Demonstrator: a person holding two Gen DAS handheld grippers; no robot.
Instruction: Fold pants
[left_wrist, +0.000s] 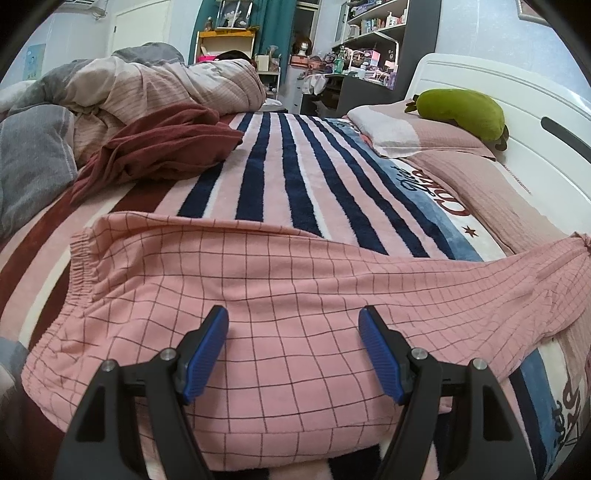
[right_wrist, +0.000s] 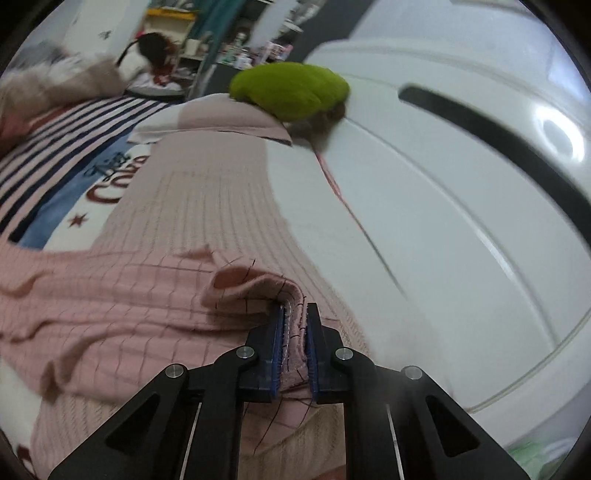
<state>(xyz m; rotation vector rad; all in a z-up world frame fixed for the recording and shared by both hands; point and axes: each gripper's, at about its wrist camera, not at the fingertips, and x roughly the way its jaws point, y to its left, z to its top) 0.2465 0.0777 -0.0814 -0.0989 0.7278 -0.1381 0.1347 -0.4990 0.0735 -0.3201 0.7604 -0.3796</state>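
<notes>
Pink checked pants (left_wrist: 280, 295) lie across the striped blanket, elastic waistband (left_wrist: 79, 266) at the left, legs running right toward the headboard. My left gripper (left_wrist: 293, 325) is open just above the seat of the pants, holding nothing. In the right wrist view my right gripper (right_wrist: 295, 314) is shut on the leg cuff of the pants (right_wrist: 255, 291), lifting a bunched fold of it above the pink ribbed pillow (right_wrist: 207, 199). The rest of the leg (right_wrist: 92, 295) trails left, wrinkled.
A maroon garment (left_wrist: 162, 147) and a heap of duvets (left_wrist: 147, 88) lie at the far left of the bed. A green plush toy (left_wrist: 461, 110) sits on a pillow by the white headboard (right_wrist: 461, 184). Cluttered shelves (left_wrist: 369, 40) stand behind.
</notes>
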